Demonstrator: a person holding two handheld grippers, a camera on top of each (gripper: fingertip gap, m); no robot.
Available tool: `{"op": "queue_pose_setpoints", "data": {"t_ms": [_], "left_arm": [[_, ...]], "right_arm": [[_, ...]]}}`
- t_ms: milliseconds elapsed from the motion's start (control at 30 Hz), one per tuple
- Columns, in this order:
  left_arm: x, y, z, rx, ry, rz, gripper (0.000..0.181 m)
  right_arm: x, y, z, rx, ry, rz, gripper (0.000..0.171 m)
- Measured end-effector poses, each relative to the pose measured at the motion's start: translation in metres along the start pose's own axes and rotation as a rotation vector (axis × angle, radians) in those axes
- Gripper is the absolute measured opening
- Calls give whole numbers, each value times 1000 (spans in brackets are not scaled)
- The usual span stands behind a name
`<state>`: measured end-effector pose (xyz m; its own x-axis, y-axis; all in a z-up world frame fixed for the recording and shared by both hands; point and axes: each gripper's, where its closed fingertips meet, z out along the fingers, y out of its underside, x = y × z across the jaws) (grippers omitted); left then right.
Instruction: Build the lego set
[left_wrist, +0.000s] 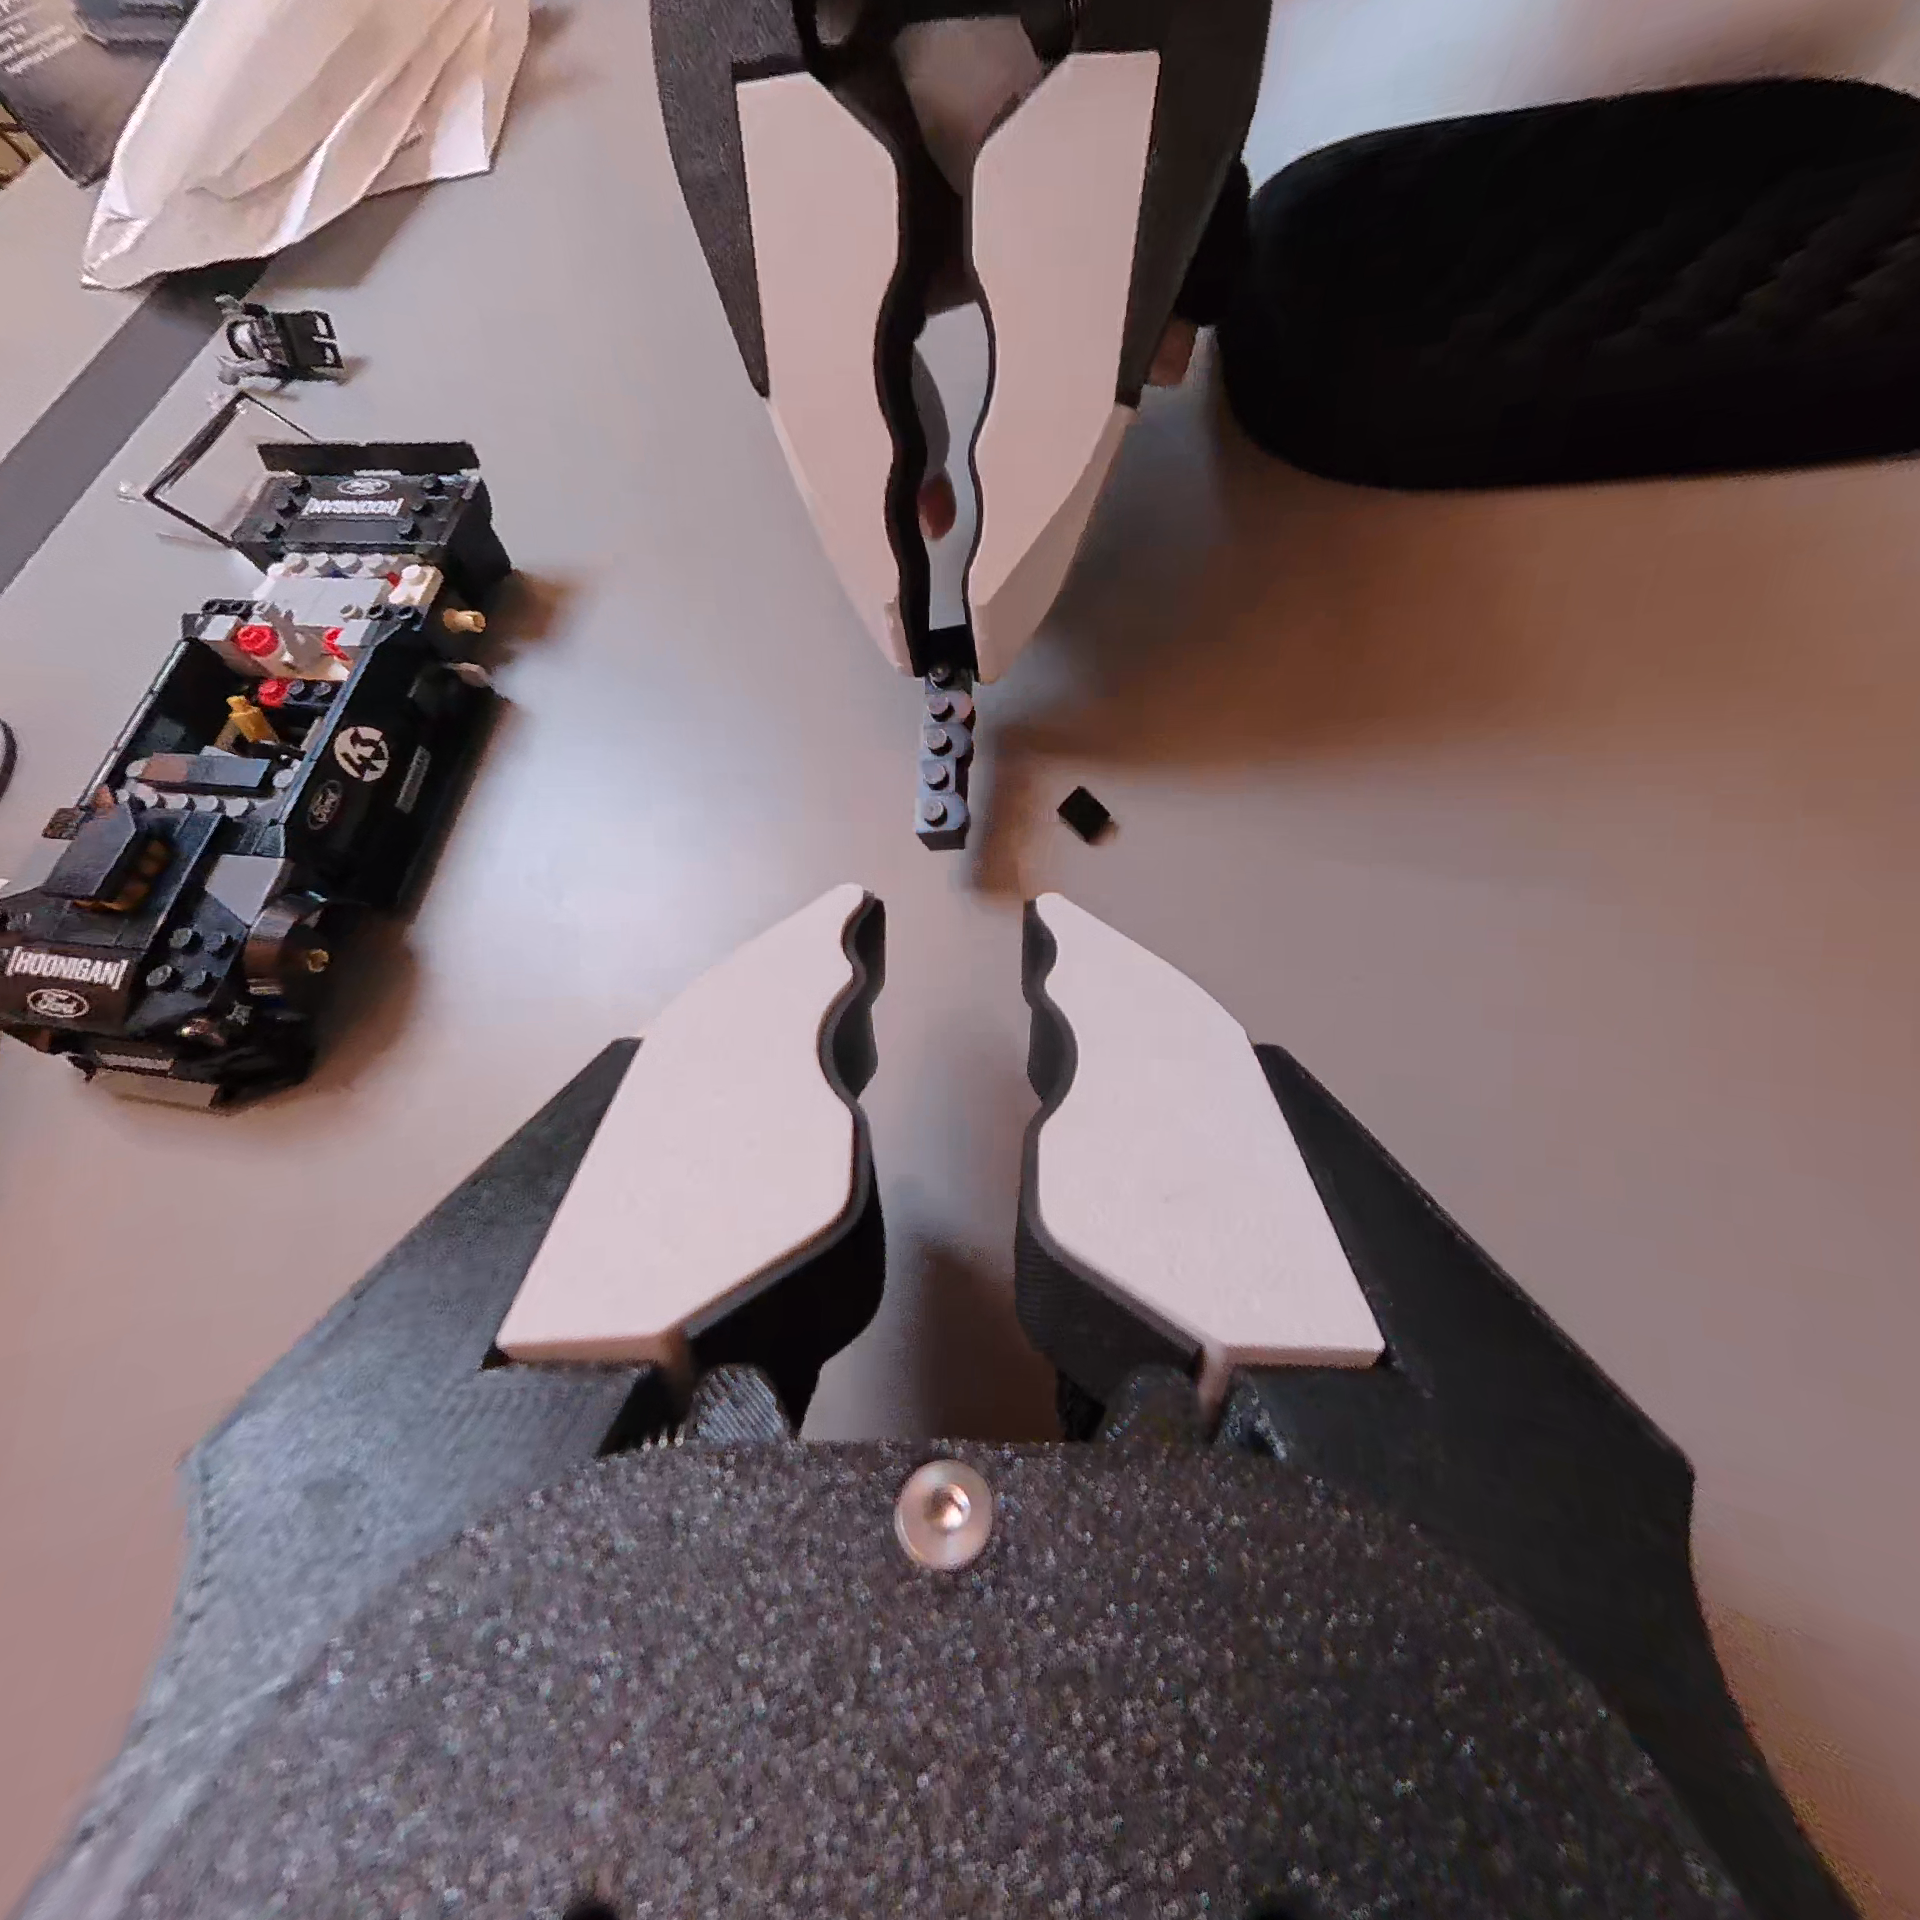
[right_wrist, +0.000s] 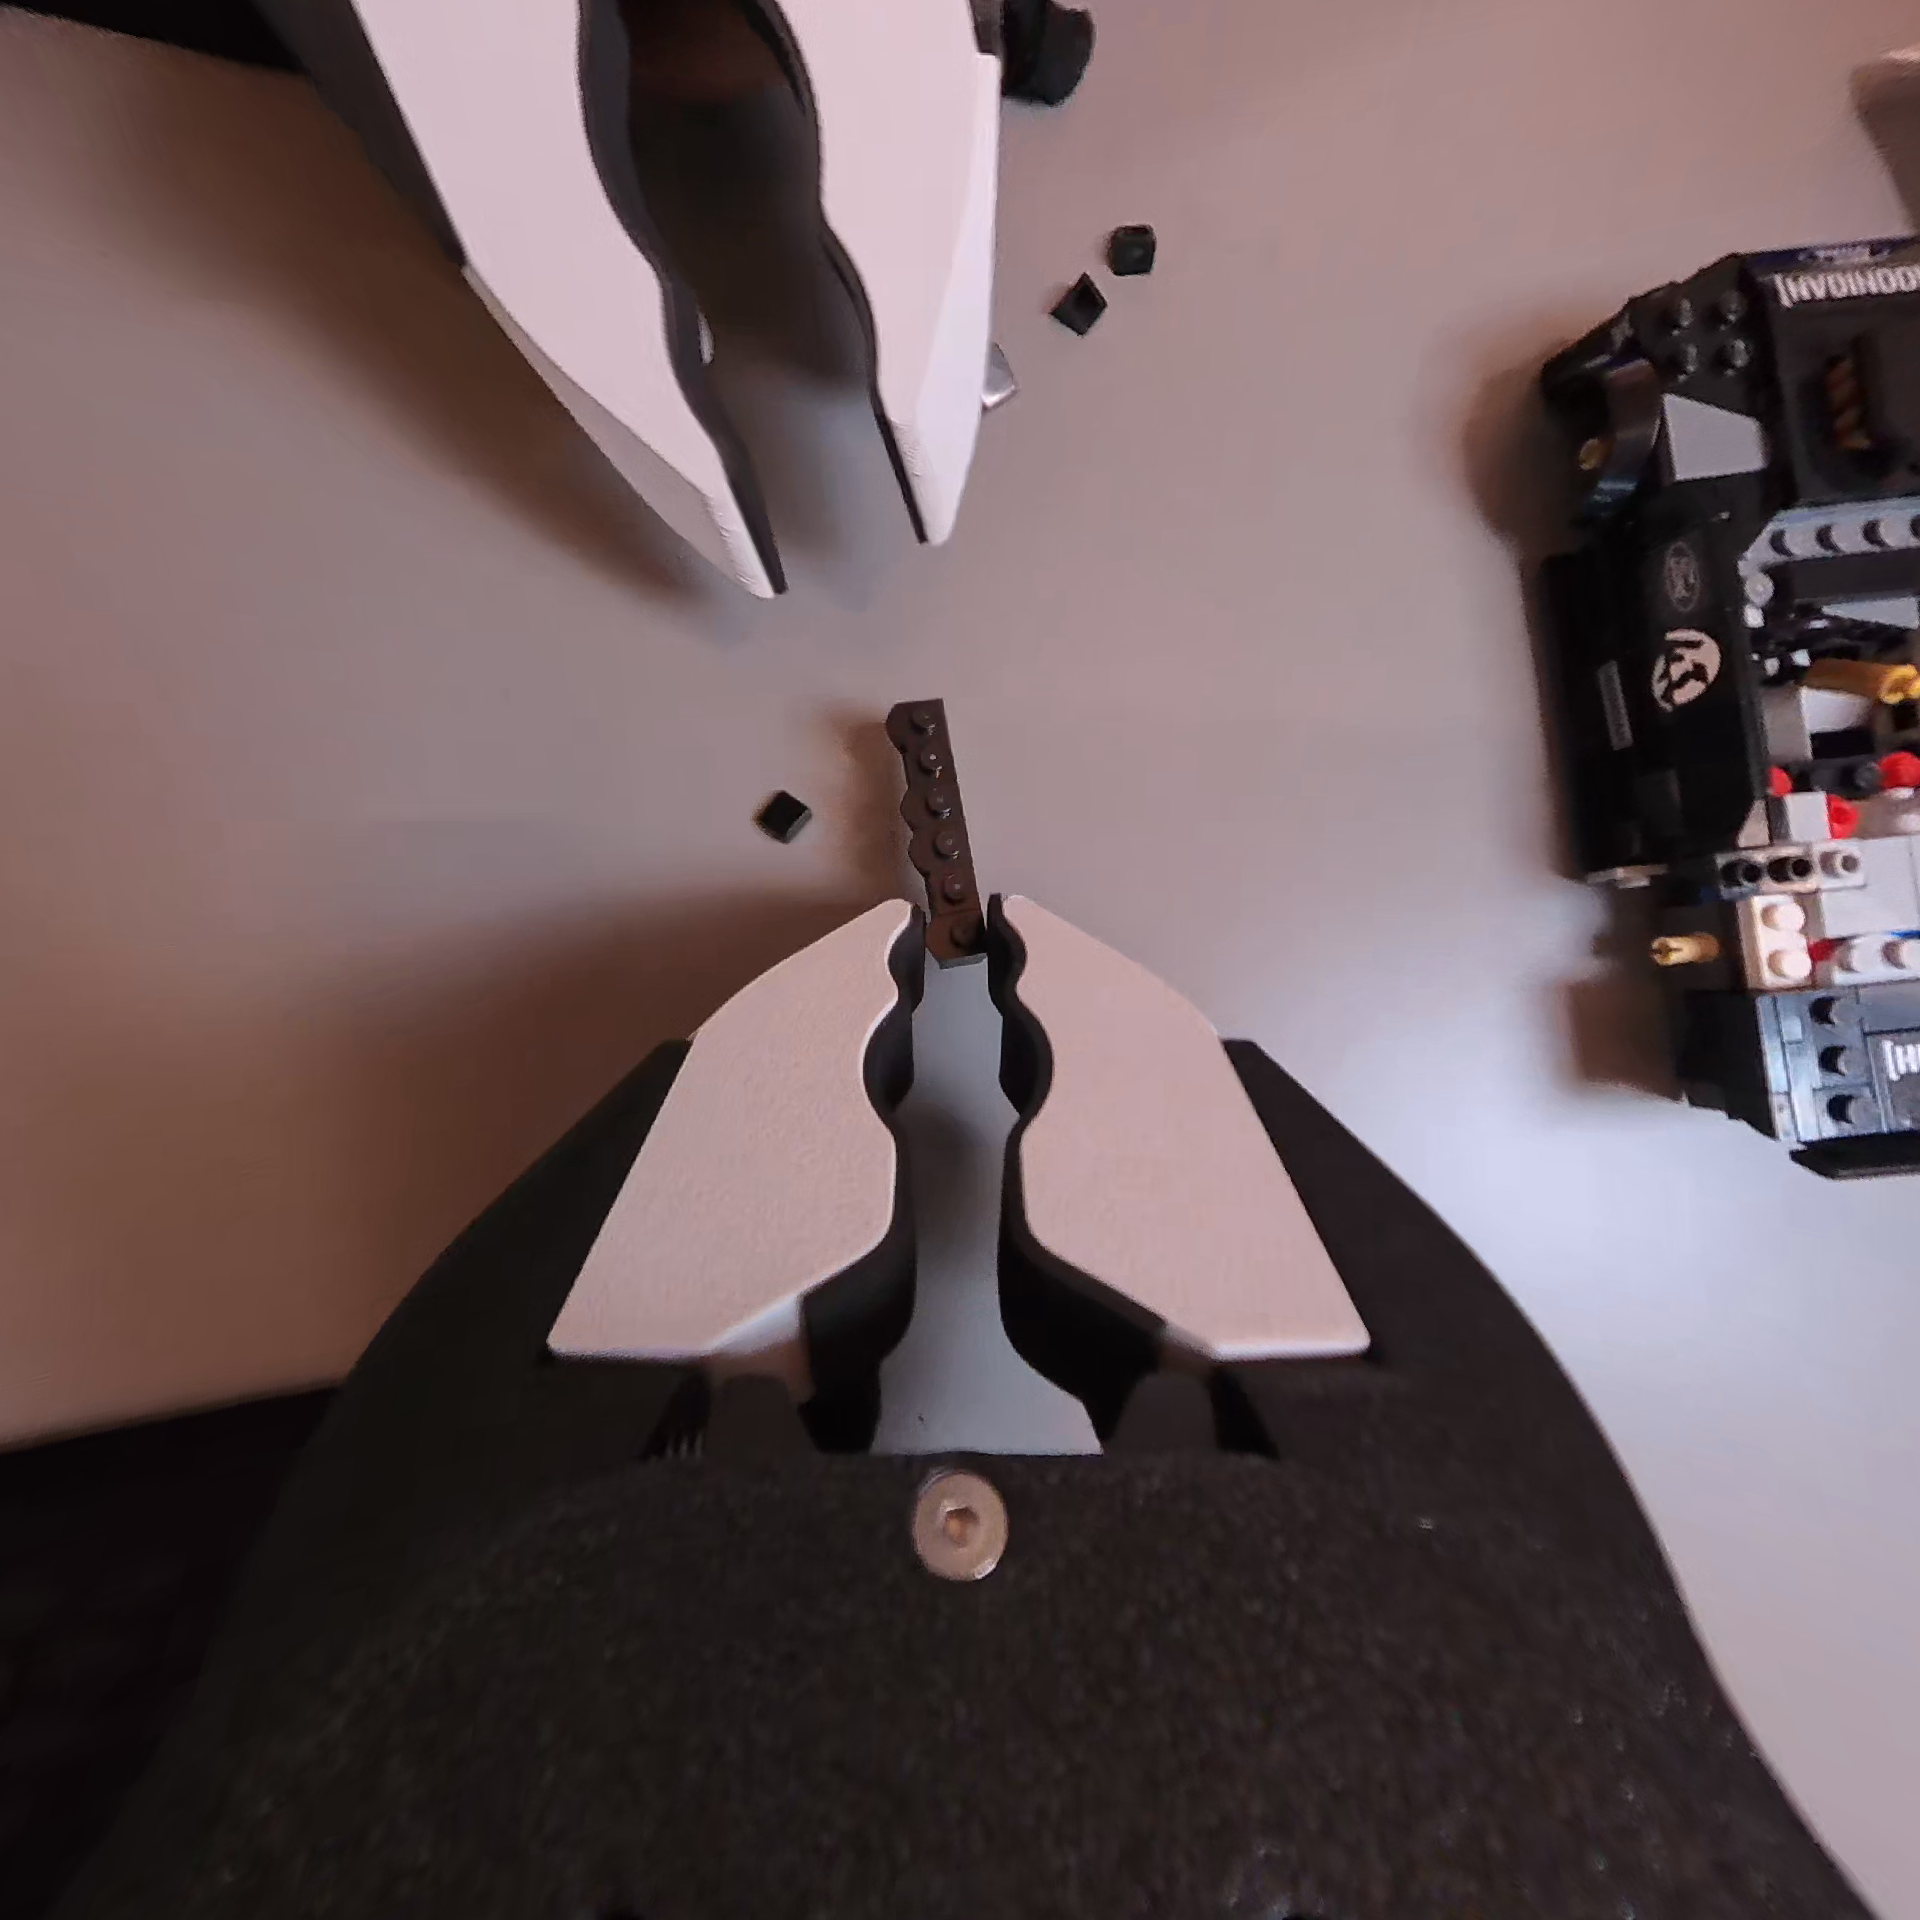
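My right gripper (right_wrist: 956, 916) is shut on one end of a long, narrow black studded plate (right_wrist: 933, 821). The plate sticks out forward, low over the grey table. In the left wrist view the right gripper (left_wrist: 940, 670) comes from the top with the plate (left_wrist: 945, 764) pointing at me. My left gripper (left_wrist: 953, 909) is open and empty, its tips a short way from the plate's free end; it also shows in the right wrist view (right_wrist: 847, 556). The partly built black lego car (left_wrist: 239, 758) stands on the left, seen also in the right wrist view (right_wrist: 1766, 727).
A small black tile (left_wrist: 1086, 810) lies on the table (left_wrist: 1455, 935) beside the plate. Two more small black pieces (right_wrist: 1081, 303) (right_wrist: 1130, 249) lie behind the left gripper. A white paper bag (left_wrist: 301, 125), loose small parts (left_wrist: 275, 343) and a black padded seat (left_wrist: 1590, 281) are farther off. The left gripper's tips are roughly 6 cm from the right gripper's.
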<state>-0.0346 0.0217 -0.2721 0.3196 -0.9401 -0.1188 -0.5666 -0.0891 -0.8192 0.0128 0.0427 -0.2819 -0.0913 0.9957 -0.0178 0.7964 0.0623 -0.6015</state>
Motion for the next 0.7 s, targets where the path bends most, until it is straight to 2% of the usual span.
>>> {"op": "queue_pose_setpoints", "data": {"t_ms": [300,533,700], "left_arm": [[13,-1,3,-23,24,28,19],[28,-1,27,-134,80,-86,23],[29,-2,34,-182,104,-108,18]], "right_arm": [[-4,23,-9,-22,63,107,11],[-10,36,-13,-9,137,180,12],[-13,37,-12,3,139,174,12]]}}
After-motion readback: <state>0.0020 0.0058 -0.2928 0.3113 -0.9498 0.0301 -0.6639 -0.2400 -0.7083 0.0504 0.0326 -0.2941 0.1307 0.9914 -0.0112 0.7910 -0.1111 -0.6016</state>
